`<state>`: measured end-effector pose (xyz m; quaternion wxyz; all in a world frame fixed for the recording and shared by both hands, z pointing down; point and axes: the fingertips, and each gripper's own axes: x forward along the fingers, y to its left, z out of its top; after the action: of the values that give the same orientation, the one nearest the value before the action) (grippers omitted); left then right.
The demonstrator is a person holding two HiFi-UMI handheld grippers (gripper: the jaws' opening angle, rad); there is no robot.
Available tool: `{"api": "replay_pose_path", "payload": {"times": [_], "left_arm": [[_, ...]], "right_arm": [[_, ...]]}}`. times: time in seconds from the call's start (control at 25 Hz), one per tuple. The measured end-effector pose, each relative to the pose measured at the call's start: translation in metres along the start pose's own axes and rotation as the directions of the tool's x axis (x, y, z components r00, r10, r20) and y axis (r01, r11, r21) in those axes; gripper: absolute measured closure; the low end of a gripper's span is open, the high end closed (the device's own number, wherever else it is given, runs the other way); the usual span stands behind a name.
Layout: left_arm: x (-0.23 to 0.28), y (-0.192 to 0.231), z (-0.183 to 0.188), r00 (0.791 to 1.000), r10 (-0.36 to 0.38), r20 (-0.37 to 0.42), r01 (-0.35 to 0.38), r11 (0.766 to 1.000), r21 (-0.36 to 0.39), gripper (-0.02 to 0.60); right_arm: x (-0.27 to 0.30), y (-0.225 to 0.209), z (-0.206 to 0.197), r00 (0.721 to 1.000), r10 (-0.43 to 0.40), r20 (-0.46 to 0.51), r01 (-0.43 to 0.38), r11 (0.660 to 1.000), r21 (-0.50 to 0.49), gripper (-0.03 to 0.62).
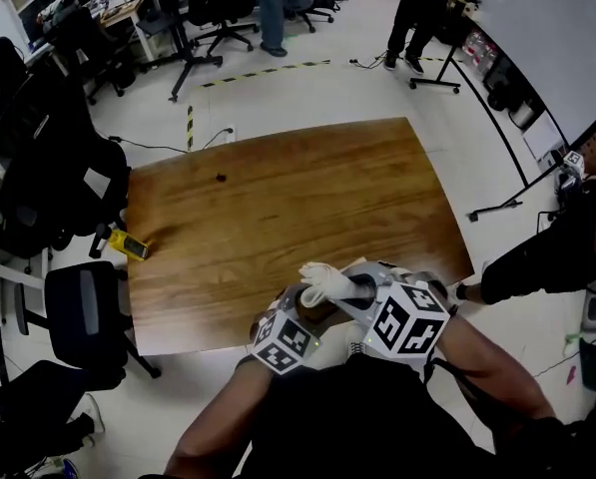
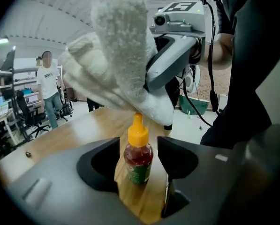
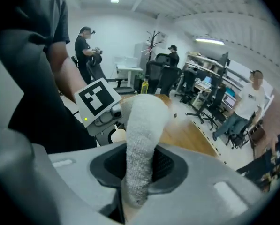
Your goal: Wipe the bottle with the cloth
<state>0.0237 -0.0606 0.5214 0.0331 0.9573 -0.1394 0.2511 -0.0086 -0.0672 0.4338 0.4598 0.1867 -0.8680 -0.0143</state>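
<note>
A small bottle (image 2: 139, 157) of red sauce with an orange cap and green label stands upright on the wooden table (image 1: 278, 208), close to its near edge. My left gripper (image 2: 138, 146) is open, with the bottle between its jaws and a gap on each side. A white fluffy cloth (image 2: 116, 55) hangs just above the bottle's cap. My right gripper (image 3: 139, 172) is shut on the cloth (image 3: 140, 135), which sticks out past its jaws. In the head view the cloth (image 1: 322, 280) shows between both marker cubes, and the bottle is mostly hidden.
A yellow object (image 1: 128, 244) lies at the table's left edge and a small dark item (image 1: 220, 177) toward the far side. Office chairs (image 1: 78, 307) stand to the left of the table. People stand farther off in the room (image 2: 48, 86).
</note>
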Motion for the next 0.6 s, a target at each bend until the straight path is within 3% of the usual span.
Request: {"api": "replay_pose_path", "payload": {"times": [0.12,0.24,0.6], "left_arm": [[0.008,0.001,-0.002,1.000,0.008,-0.004,-0.008,1.000,0.012,0.324],[0.012,0.000,-0.001,1.000,0.001,0.014,-0.001,1.000,0.012,0.389],[0.014,0.001,-0.001,0.998,-0.007,0.062,0.008,1.000,-0.017,0.400]], "right_arm": [[0.019,0.002,0.000,0.998,0.021,-0.061,-0.025,0.997,-0.069,0.520],[0.032,0.002,-0.004,0.996,0.023,-0.090,-0.030,0.997,-0.074,0.520],[0.022,-0.003,-0.016,0.999,0.038,-0.017,-0.037,0.998,0.057,0.520]]}}
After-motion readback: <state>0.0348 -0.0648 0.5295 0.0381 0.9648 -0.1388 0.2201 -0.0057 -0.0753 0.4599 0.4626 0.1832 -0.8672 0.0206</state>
